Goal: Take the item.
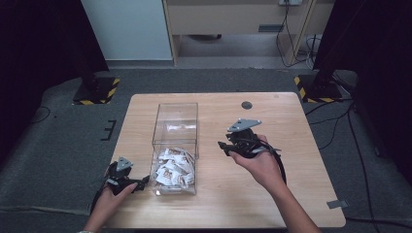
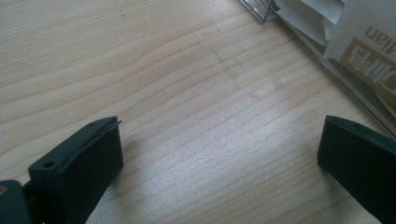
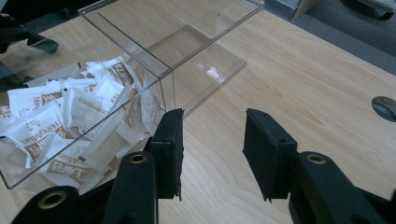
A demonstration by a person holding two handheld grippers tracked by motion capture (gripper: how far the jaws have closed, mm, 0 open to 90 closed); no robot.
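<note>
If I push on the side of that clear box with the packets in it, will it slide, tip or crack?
The clear box probably slides rather than tips: it is long and sits flat on the smooth wooden table. It likely feels light, with thin walls and only small white packets at the near end, so it may pivot. The walls look like rigid plastic; a hard knock might crack them.
</note>
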